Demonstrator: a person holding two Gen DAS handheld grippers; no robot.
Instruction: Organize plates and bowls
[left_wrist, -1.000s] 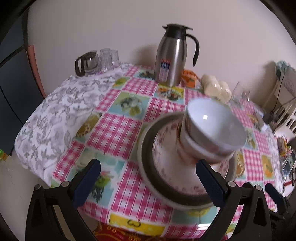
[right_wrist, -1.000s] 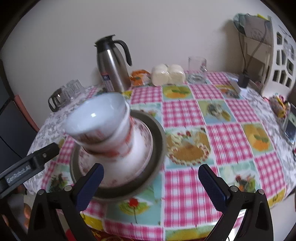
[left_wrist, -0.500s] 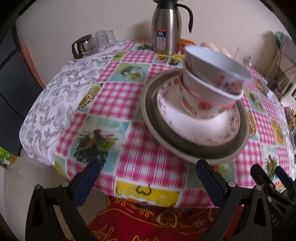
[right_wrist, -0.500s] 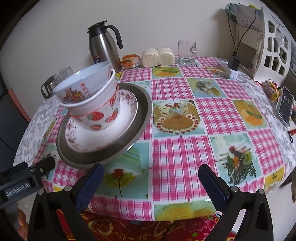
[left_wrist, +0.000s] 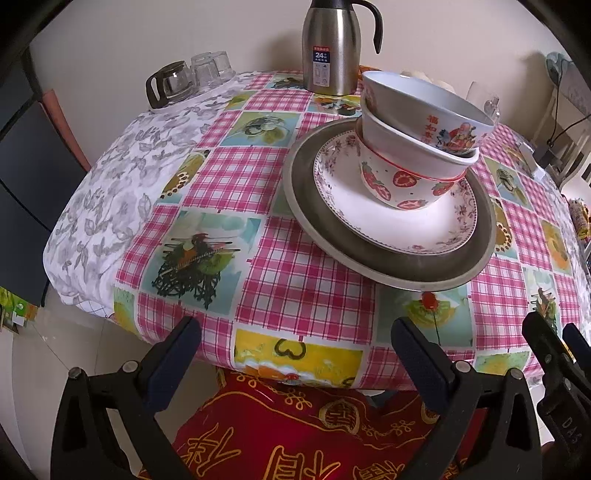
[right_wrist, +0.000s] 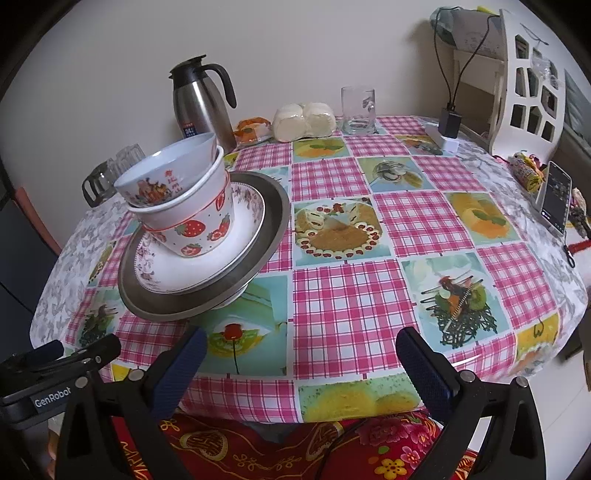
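Observation:
A stack stands on the checked table: a grey metal plate (left_wrist: 317, 218) at the bottom, a white floral plate (left_wrist: 369, 218) on it, then a strawberry bowl (left_wrist: 402, 177), then a white bowl with a painted figure (left_wrist: 424, 110) nested on top. The stack also shows in the right wrist view, with the grey plate (right_wrist: 166, 306), floral plate (right_wrist: 221, 254), strawberry bowl (right_wrist: 192, 225) and top bowl (right_wrist: 166, 173). My left gripper (left_wrist: 295, 354) is open and empty, off the table's near edge. My right gripper (right_wrist: 295, 362) is open and empty, also short of the table.
A steel thermos jug (left_wrist: 332, 48) stands at the back, with a glass pot and glasses (left_wrist: 188, 77) at back left. A glass mug (right_wrist: 358, 110), wrapped buns (right_wrist: 303, 122), a charger (right_wrist: 447, 129) and a phone (right_wrist: 554, 199) sit towards the right. A red cloth (left_wrist: 295, 435) lies below the edge.
Both grippers have drawn back from the stack towards the table's near edge. The stack now sits farther away and sharp in view, standing on the table.

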